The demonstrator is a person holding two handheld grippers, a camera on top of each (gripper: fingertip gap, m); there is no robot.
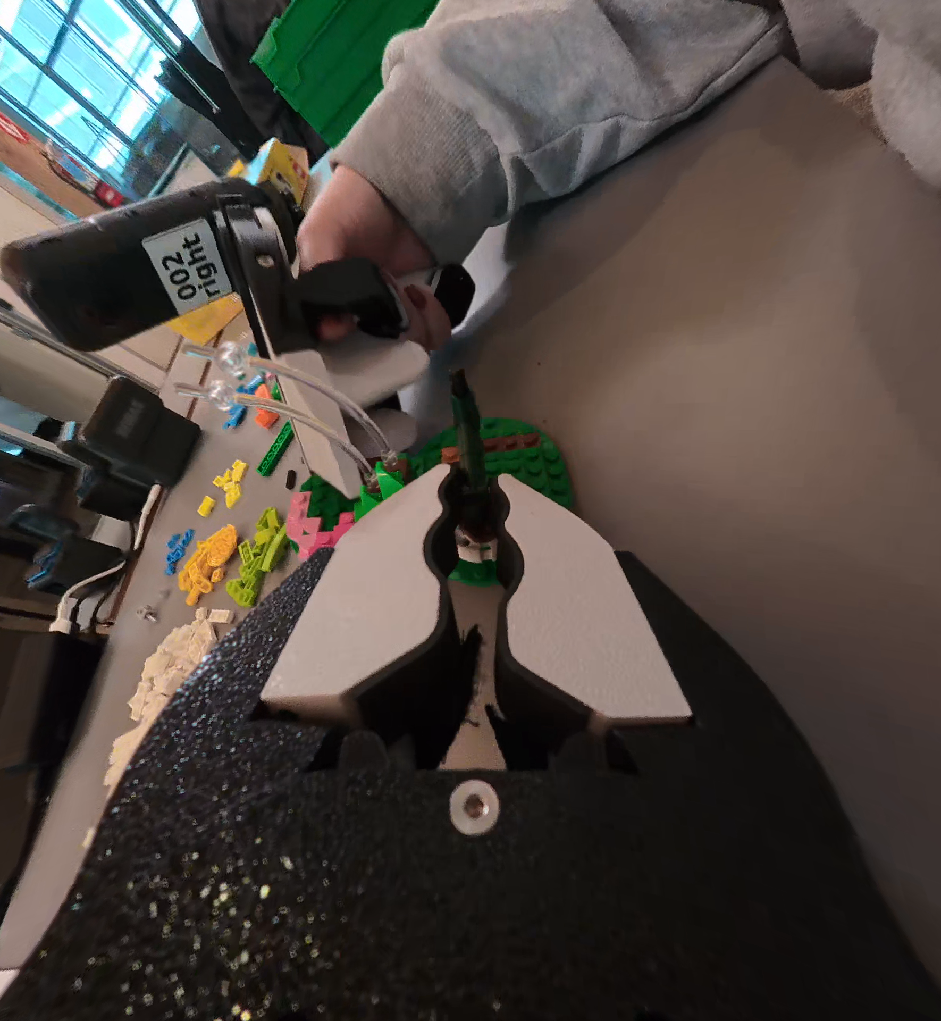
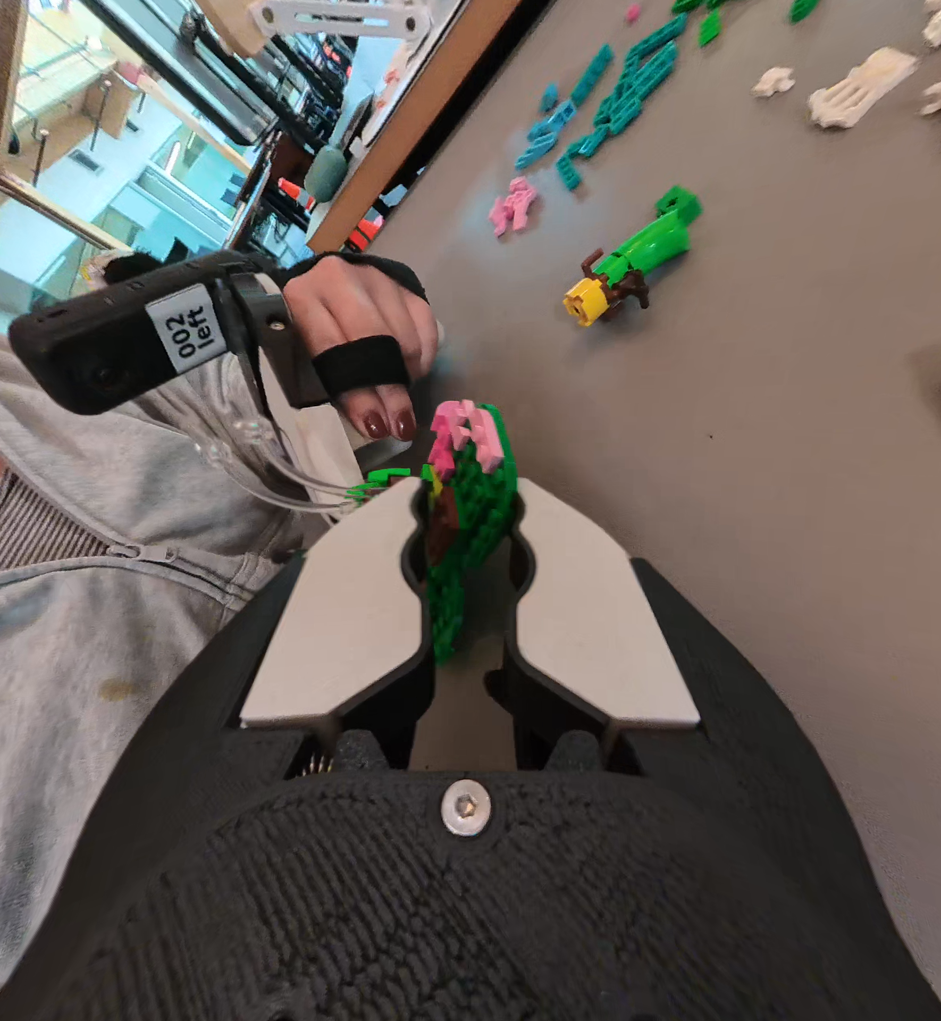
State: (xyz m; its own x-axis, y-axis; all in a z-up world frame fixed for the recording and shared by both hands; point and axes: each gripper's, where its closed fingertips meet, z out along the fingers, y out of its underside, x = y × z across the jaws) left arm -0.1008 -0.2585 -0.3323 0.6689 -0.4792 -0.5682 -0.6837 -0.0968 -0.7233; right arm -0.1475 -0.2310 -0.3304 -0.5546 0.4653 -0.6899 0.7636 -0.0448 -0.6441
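Left gripper [image 1: 471, 500]: your white fingers are nearly together, clamped on a slim dark green stem piece [image 1: 471, 436] with a brown and white base, at the centre of the left wrist view. The stem stands up out of the jaws, which leaves its length clear of the fingers.

Right gripper [image 2: 468, 530]: your fingers are closed on the rounded green studded plastic baseplate [image 2: 485, 530], taken edge-on at the centre of the right wrist view. Both fingers appear to bear on it (contact on the right side is less clear).

Baseplate attitude: tilted up on edge, off the grey table [image 2: 733, 497], so its studded face turns toward the left gripper.

Baseplate fittings: pink bricks [image 2: 471, 436] sit at the upper rim, a brown strip [image 1: 518, 442] crosses the studs, and two clear curved tubes [image 1: 313, 403] rise from bright green leaf pieces [image 1: 382, 486] at the edge.

Relative position: the stem sits directly in front of the studded face, near the brown strip; whether they touch cannot be told.

Loose stock: sorted heaps of yellow, lime, blue and white bricks [image 1: 220, 558] lie at centre left of the left wrist view, well apart from both grippers.

Spare assembly: a green stalk with a yellow head [image 2: 631, 265] lies on the table at upper right of the right wrist view.
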